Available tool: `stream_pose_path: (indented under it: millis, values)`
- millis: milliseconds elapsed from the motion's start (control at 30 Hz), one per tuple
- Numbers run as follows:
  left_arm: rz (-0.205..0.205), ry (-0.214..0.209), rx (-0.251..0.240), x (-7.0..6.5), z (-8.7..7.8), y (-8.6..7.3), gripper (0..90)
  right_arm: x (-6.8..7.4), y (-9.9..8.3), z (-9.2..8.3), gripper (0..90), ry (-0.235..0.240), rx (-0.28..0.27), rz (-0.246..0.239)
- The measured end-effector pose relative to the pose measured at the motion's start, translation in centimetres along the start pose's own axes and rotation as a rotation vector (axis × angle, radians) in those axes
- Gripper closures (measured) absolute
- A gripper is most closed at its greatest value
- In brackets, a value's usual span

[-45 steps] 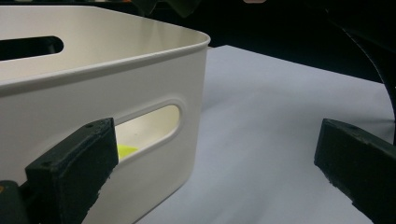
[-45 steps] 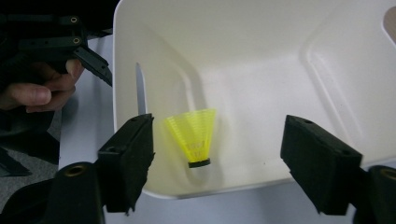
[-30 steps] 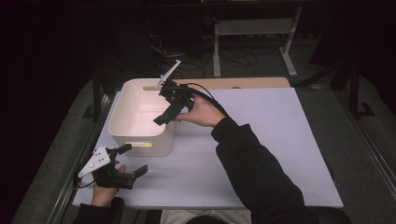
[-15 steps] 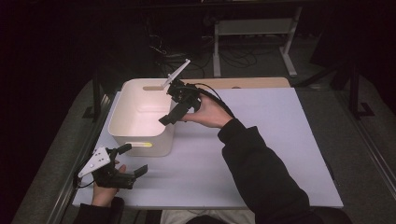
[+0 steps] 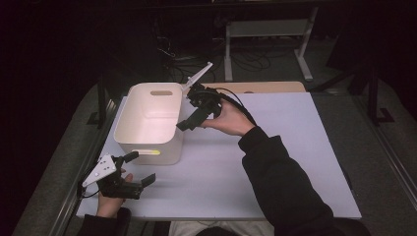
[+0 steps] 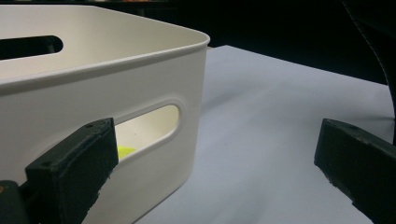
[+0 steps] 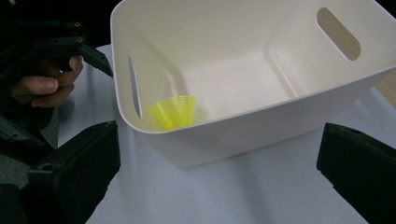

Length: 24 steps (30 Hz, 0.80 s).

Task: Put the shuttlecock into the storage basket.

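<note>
Yellow shuttlecock (image 7: 175, 112) lying in the white bin (image 5: 147, 142) on the desk (image 5: 275, 162), so right gripper (image 5: 196, 110) beside the rim and left gripper (image 5: 129, 172) nearby, jaws apart, empty.

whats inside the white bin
A yellow shuttlecock lies on the floor of the white bin, in the corner by a handle slot. The near wall covers the floor just behind it.

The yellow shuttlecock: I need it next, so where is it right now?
In the right gripper view the yellow shuttlecock lies on the floor of the white bin, in the corner by the slot handle nearest the left gripper.
</note>
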<state>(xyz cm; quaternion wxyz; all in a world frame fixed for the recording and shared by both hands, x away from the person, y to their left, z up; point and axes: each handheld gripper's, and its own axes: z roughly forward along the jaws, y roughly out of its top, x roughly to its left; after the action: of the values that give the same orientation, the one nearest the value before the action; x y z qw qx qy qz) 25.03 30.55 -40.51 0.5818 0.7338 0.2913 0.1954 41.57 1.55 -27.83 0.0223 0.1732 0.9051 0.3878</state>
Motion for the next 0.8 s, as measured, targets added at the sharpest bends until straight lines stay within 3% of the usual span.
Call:
stream_pose_path:
  millis: [800]
  values:
    - [-0.004,0.002,-0.002,0.0,0.0,0.0,0.0,-1.3,-3.2,-2.0,0.0,-0.043,-0.023,0.033]
